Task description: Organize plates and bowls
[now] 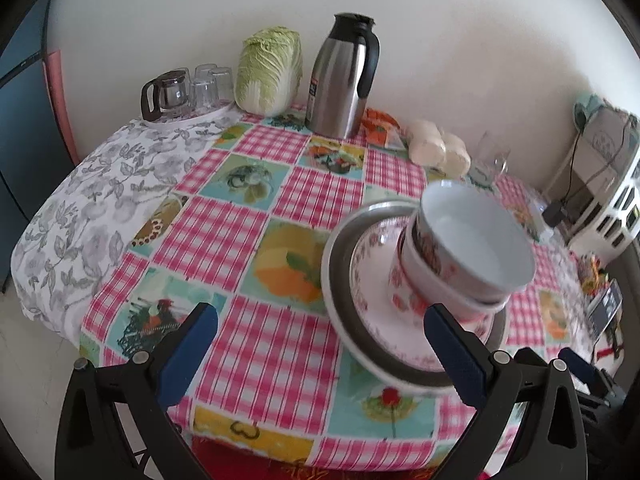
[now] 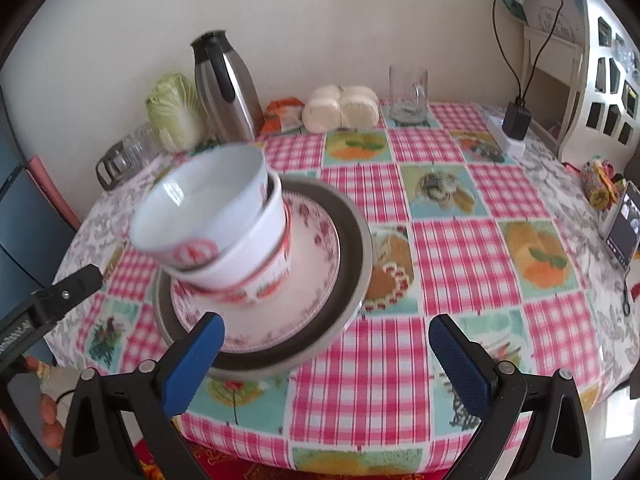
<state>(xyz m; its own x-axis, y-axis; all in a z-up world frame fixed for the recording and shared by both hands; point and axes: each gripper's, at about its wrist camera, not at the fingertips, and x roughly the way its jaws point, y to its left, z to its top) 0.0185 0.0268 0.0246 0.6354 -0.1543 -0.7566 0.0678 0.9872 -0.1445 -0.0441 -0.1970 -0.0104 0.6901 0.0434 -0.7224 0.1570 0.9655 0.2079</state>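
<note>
The stack looks basically built, so I'd say the job now is backing off without bumping it. The metal plate (image 2: 352,236) sits on the checked tablecloth (image 2: 452,256), floral plate (image 2: 316,240) inside it, lower bowl (image 2: 256,256) on that, and the top bowl (image 2: 200,204) is nested crooked, tipping toward 9 o'clock in the right view. Nudge it level first.

Left gripper (image 1: 320,352) and right gripper (image 2: 326,360) both hang low at 6 o'clock, spread wide, grasping nothing.
</note>
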